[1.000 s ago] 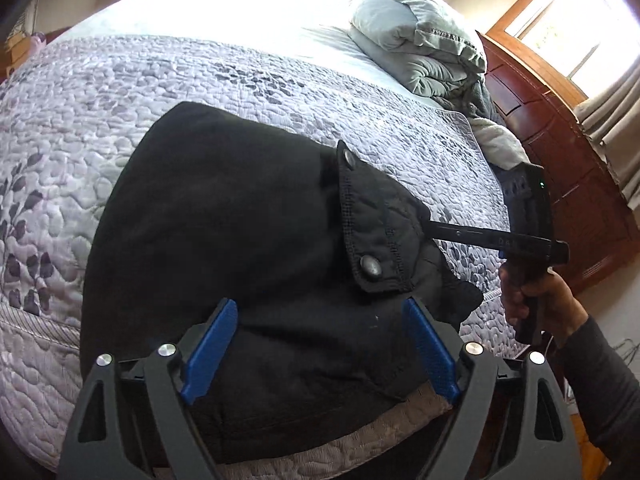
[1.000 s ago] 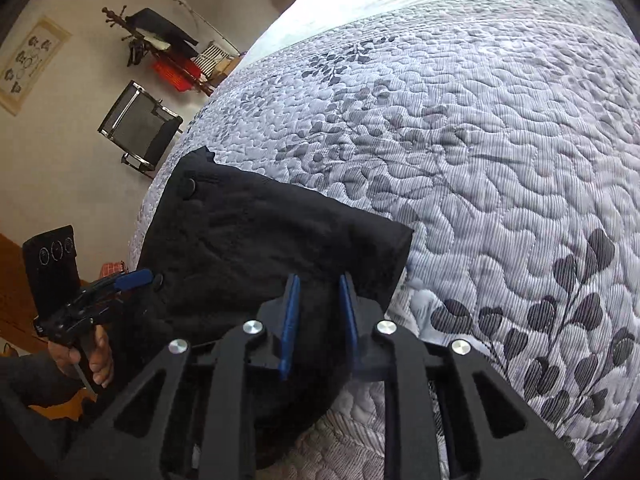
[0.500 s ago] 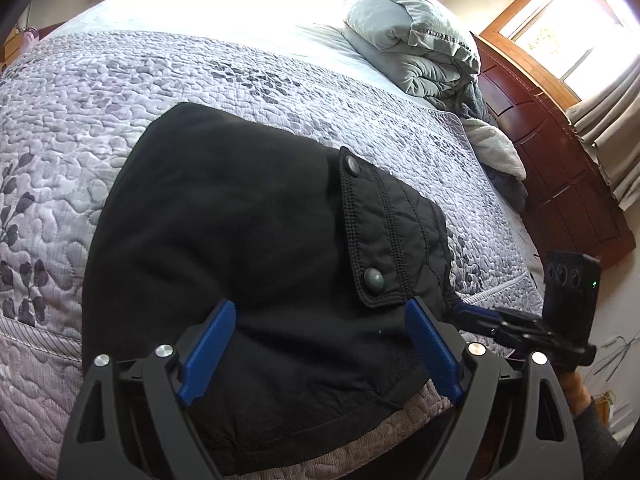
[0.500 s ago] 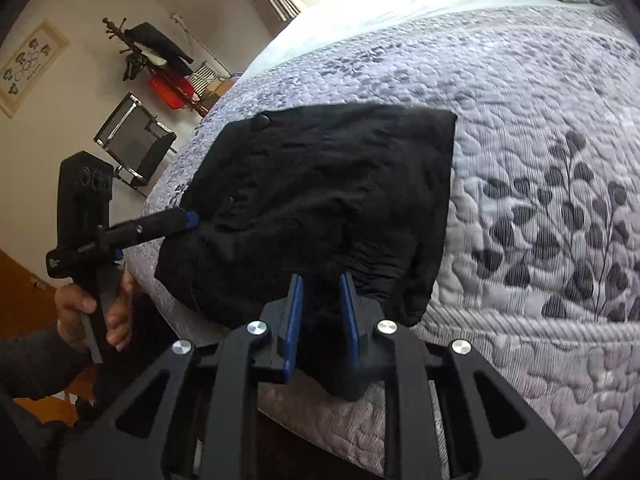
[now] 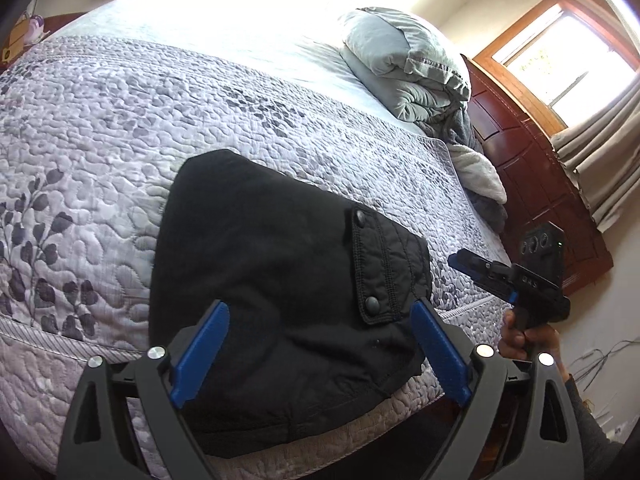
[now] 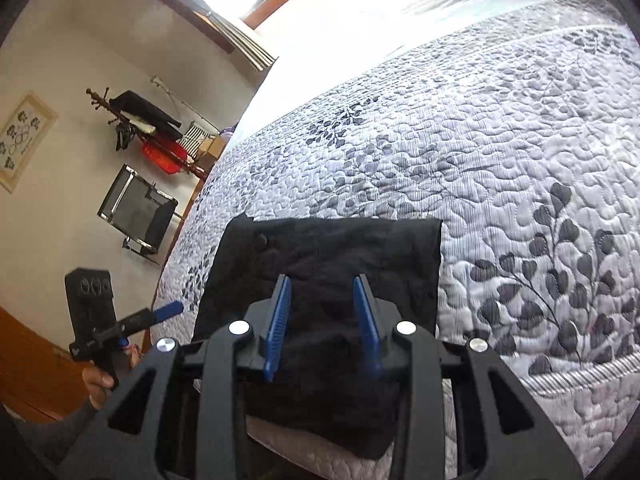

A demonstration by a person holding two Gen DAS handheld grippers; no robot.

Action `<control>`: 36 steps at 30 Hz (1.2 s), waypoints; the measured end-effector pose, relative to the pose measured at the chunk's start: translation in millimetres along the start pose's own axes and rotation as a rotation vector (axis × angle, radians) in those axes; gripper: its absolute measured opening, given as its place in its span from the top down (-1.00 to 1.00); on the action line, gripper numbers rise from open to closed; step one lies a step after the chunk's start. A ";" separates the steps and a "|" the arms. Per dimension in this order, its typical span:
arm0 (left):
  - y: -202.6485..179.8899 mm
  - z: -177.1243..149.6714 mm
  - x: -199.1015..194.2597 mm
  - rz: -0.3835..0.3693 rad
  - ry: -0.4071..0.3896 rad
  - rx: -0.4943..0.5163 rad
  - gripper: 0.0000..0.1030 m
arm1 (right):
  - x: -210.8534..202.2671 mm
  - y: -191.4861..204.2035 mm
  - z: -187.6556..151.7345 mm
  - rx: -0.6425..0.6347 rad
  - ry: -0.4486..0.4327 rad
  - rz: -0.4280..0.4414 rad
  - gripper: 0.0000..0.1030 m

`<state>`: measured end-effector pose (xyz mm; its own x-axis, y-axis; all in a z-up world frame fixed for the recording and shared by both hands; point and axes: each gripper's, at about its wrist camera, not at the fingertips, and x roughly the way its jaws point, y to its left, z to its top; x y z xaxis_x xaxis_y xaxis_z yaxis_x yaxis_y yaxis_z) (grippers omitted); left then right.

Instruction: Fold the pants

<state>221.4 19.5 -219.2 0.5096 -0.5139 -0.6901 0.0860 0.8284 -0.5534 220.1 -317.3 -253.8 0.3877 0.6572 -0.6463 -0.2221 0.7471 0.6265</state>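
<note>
Black pants [image 5: 280, 288] lie folded into a compact rectangle at the near edge of the bed, a snap-buttoned pocket flap [image 5: 384, 268] on top. They also show in the right wrist view [image 6: 340, 256]. My left gripper [image 5: 320, 352] is wide open above the pants' near edge, holding nothing. My right gripper [image 6: 324, 320] is partly open over the pants' near end, empty; it also shows in the left wrist view [image 5: 468, 264], off the bed's right side. The left gripper appears in the right wrist view [image 6: 168, 310], left of the pants.
The pants rest on a grey leaf-patterned quilt [image 6: 500, 152]. A bundled grey duvet [image 5: 408, 64] lies at the far end. A dark wood cabinet [image 5: 536, 184] stands right of the bed. A black chair [image 6: 136, 212] and coat rack [image 6: 136, 120] stand by the wall.
The right gripper's jaws have opened, letting go of the pants, and it has drawn back. The left gripper has pulled back and up a little, still open.
</note>
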 end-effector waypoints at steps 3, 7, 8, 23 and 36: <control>21.5 9.2 -5.9 0.002 0.010 -0.025 -0.80 | 37.4 -23.6 11.5 0.062 0.054 -0.027 0.39; 57.2 21.7 -2.7 0.000 0.066 -0.073 -0.80 | 49.9 -61.7 12.8 0.165 0.087 -0.048 0.80; 66.4 23.8 -1.7 0.009 0.076 -0.081 -0.80 | 42.8 -66.6 13.4 0.187 0.074 -0.045 0.47; 151.5 39.7 59.6 -0.351 0.352 -0.300 -0.86 | 14.2 -100.6 -22.8 0.367 0.333 0.159 -0.92; 152.6 45.4 106.4 -0.444 0.471 -0.323 -0.92 | 69.0 -89.2 -34.9 0.424 0.359 0.278 -0.96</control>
<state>327.6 101.3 -355.9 0.0562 -0.8887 -0.4551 -0.0952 0.4490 -0.8885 235.5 -335.1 -369.6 0.0252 0.8689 -0.4944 0.1313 0.4874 0.8633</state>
